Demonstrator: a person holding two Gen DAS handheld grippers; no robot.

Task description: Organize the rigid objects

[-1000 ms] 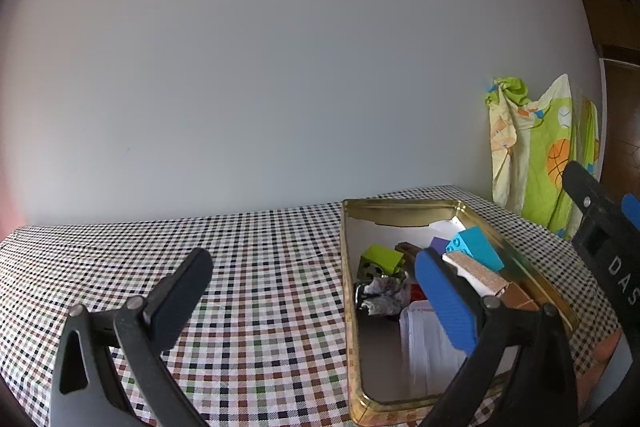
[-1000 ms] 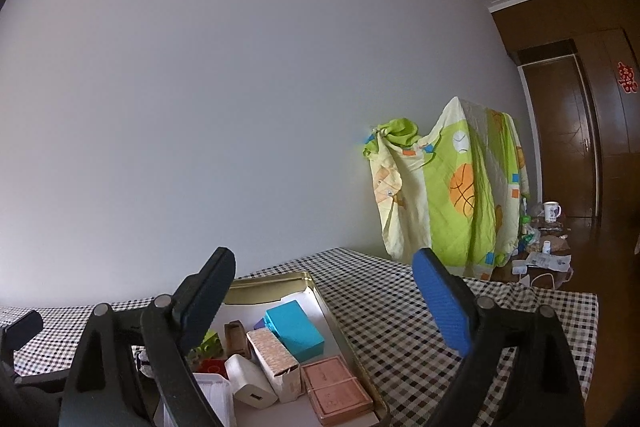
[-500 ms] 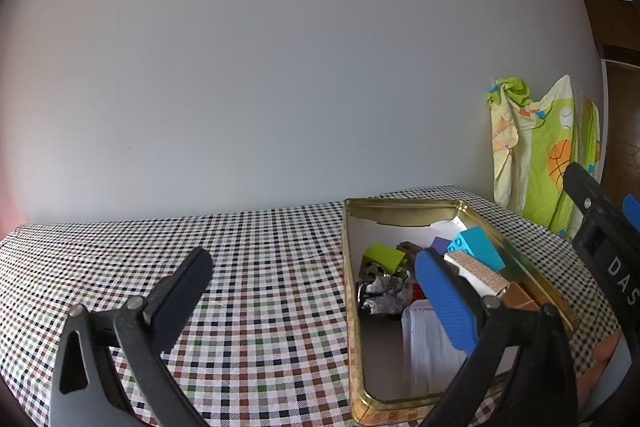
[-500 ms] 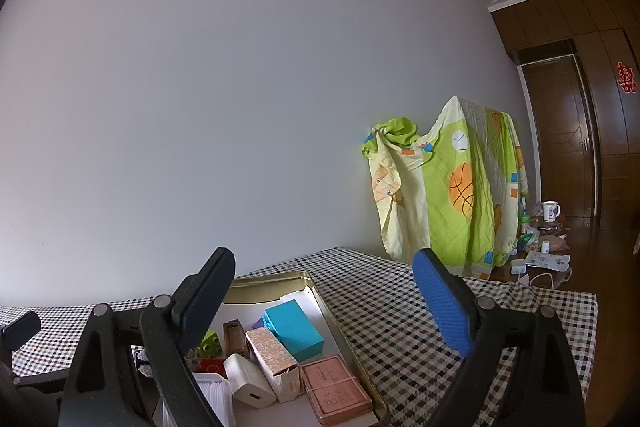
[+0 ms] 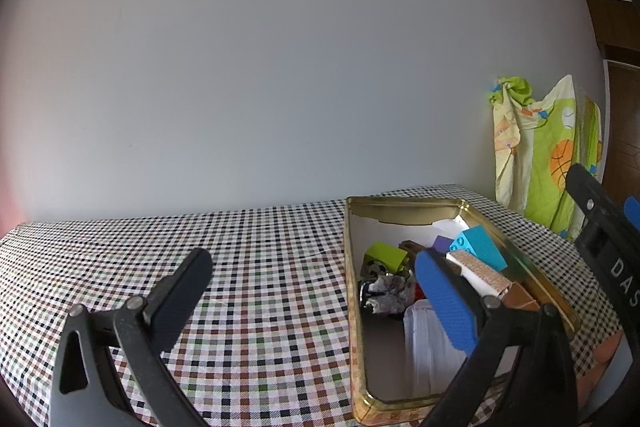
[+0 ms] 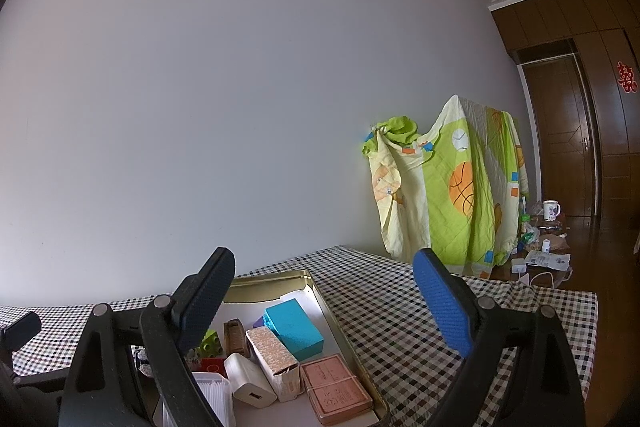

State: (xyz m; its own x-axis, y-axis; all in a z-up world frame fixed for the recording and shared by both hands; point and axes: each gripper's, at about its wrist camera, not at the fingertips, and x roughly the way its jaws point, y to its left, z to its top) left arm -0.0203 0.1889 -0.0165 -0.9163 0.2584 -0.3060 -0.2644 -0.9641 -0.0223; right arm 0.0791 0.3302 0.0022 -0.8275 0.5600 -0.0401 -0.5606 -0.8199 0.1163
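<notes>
A gold metal tin point(image 5: 353, 307) point(image 6: 352, 343) lies on the checked tablecloth and holds several small things: a turquoise box point(image 6: 294, 325) point(image 5: 480, 247), a patterned beige box point(image 6: 272, 353), a reddish-brown block point(image 6: 336, 389), a white charger point(image 6: 248, 381), a green toy brick point(image 5: 386, 255) and crumpled foil point(image 5: 390, 293). My left gripper point(image 5: 312, 291) hovers open over the tin's left edge, with nothing between its fingers. My right gripper point(image 6: 324, 299) is open too, held level above the tin's right rim. The right gripper's black body point(image 5: 608, 247) shows at the right edge of the left wrist view.
The checked tablecloth point(image 5: 240, 267) stretches left of the tin to a plain white wall. A green and yellow quilt point(image 6: 452, 191) hangs beyond the table's right end. A low table with a mug point(image 6: 551, 209) and a wooden door point(image 6: 568, 131) stand further right.
</notes>
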